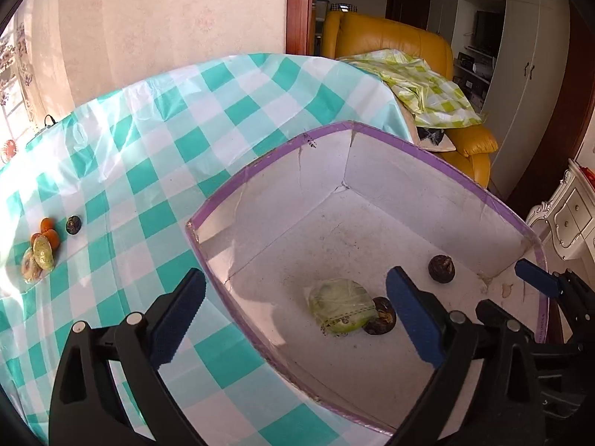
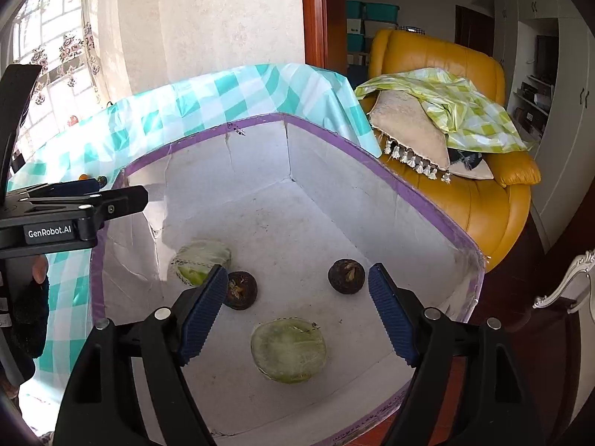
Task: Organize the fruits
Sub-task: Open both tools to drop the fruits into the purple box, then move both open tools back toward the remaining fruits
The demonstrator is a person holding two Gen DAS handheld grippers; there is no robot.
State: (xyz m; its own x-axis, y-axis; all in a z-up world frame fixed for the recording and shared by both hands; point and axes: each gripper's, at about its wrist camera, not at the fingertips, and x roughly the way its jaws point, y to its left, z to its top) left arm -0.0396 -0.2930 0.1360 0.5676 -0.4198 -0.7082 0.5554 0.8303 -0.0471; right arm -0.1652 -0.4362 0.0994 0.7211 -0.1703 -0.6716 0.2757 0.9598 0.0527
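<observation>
A white cardboard box with a purple rim (image 1: 427, 156) stands on the checked tablecloth. On its floor lie a green wrapped fruit (image 1: 340, 310), a dark round fruit (image 1: 379, 316) touching it, and a second dark fruit (image 1: 441, 267). My left gripper (image 1: 297, 316) hangs open over the box's left wall, holding nothing. My right gripper (image 2: 297, 314) is open above the box floor, also with nothing between its pads. Below it lies a green wrapped fruit (image 2: 288, 351), with two dark fruits (image 2: 241, 290) (image 2: 346, 275) and another green one (image 2: 202, 260) beyond.
Several fruits remain on the tablecloth (image 1: 148, 171) at far left: oranges (image 1: 50, 232), a dark fruit (image 1: 73, 225) and wrapped pieces (image 1: 37, 260). A yellow armchair (image 2: 483, 200) with cloth and cushions stands behind the box. A gloved hand (image 2: 29, 308) holds the left tool.
</observation>
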